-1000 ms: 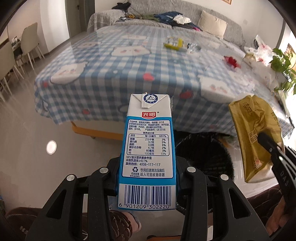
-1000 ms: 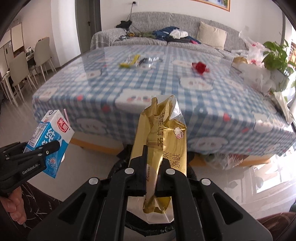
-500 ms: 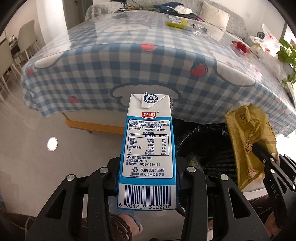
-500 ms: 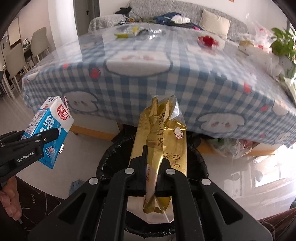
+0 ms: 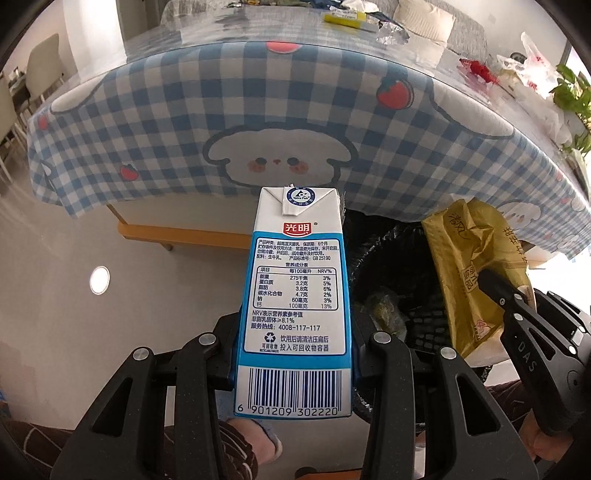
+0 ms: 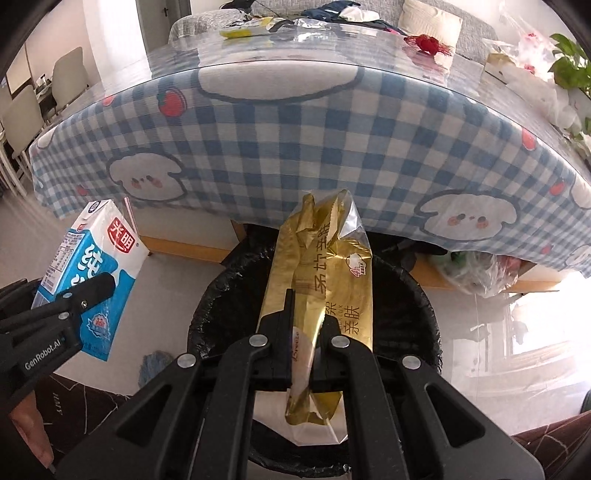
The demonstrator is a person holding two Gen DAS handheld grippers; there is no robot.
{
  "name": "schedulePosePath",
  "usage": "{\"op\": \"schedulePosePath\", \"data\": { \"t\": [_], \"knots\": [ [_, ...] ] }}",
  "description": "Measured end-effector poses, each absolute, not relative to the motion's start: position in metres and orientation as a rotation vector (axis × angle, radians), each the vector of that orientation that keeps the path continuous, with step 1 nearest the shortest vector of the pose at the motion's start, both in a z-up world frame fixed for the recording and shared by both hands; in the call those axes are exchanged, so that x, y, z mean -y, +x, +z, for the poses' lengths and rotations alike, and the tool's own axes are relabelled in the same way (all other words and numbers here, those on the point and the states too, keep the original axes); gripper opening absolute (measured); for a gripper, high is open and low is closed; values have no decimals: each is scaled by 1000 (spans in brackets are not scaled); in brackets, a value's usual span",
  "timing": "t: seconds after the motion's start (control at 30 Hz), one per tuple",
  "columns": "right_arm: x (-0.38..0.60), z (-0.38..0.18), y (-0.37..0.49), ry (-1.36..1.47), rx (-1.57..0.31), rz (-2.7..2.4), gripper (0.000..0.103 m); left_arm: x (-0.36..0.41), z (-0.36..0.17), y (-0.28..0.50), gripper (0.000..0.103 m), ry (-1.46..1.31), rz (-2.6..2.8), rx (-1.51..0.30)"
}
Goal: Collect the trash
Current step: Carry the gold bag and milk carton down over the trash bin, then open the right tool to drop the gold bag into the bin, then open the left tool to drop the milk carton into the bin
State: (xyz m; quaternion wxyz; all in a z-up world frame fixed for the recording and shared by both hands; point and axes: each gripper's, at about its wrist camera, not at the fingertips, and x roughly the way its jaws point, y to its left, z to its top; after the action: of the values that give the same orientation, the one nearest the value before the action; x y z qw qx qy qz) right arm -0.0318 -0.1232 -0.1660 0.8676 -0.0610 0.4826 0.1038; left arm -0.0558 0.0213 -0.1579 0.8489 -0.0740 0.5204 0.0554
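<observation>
My left gripper (image 5: 293, 354) is shut on a blue and white milk carton (image 5: 295, 295), held upright just left of a black-lined trash bin (image 5: 391, 273). The carton also shows in the right wrist view (image 6: 88, 273), left of the bin (image 6: 406, 295). My right gripper (image 6: 304, 339) is shut on a gold plastic wrapper (image 6: 325, 280), held directly over the bin's opening. The wrapper shows at the right of the left wrist view (image 5: 469, 266). Some trash (image 5: 384, 314) lies inside the bin.
A table with a blue checked cloth (image 6: 295, 140) overhangs the bin's far side. On it lie a yellow wrapper (image 6: 240, 31), a red item (image 6: 428, 44), plastic bags and a plant (image 6: 569, 66). A clear bag (image 6: 476, 273) lies under the table. Chairs (image 6: 62, 77) stand left.
Both grippers have moved down and forward toward the bin under the table edge, still holding the carton and the wrapper. The bin now fills more of both views.
</observation>
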Motion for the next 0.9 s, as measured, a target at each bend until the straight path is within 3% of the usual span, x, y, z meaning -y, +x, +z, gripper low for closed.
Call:
{"op": "schedulePosePath", "data": {
  "t": [0.07, 0.1, 0.2, 0.5, 0.7, 0.9],
  "knots": [
    [124, -165, -31, -140, -1014, 197, 12, -22, -158, -56, 40, -154, 127, -1095],
    [125, -164, -31, -139, -1016, 193, 23, -22, -157, -56, 40, -155, 128, -1096],
    [130, -160, -31, -129, -1005, 187, 44, -18, -158, -56, 40, -155, 140, -1109],
    [173, -153, -25, -93, -986, 133, 85, 13, -156, -48, 40, -144, 120, -1123],
    [217, -152, -20, -57, -981, 79, 95, 48, -156, -42, 40, -117, 83, -1130],
    [257, -154, -16, -52, -994, 31, 95, 85, -159, -38, 40, -78, 38, -1136]
  ]
}}
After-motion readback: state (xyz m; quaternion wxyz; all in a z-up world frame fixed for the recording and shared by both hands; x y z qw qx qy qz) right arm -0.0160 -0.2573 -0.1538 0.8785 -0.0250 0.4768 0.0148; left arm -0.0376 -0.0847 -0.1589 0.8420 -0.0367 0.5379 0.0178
